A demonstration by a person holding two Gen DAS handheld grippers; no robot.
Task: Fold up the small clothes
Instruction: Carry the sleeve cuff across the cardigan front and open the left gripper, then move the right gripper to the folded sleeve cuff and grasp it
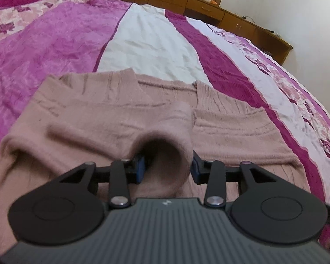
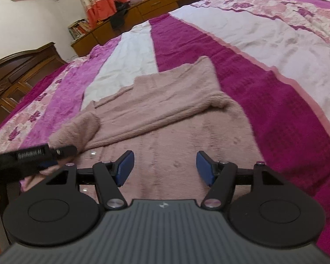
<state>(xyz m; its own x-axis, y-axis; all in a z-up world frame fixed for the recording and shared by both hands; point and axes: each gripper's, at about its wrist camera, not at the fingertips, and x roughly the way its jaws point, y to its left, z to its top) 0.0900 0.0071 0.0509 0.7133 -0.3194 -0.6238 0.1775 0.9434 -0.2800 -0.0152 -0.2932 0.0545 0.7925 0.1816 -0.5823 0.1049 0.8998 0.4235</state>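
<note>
Left claw (image 1: 168, 165) part open, sleeve cuff (image 1: 165, 151) loose between its pads; right claw (image 2: 165, 168) wide open, empty, above the pink sweater (image 2: 176, 132) on the bed (image 2: 264, 101).

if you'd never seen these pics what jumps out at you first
A fuzzy dusty-pink knitted sweater lies spread on a bed quilt of magenta, violet and white stripes. Its sleeve cuff sits between the parted blue pads of the left gripper. The right gripper hangs open over the sweater's body, nothing between its pads.
</note>
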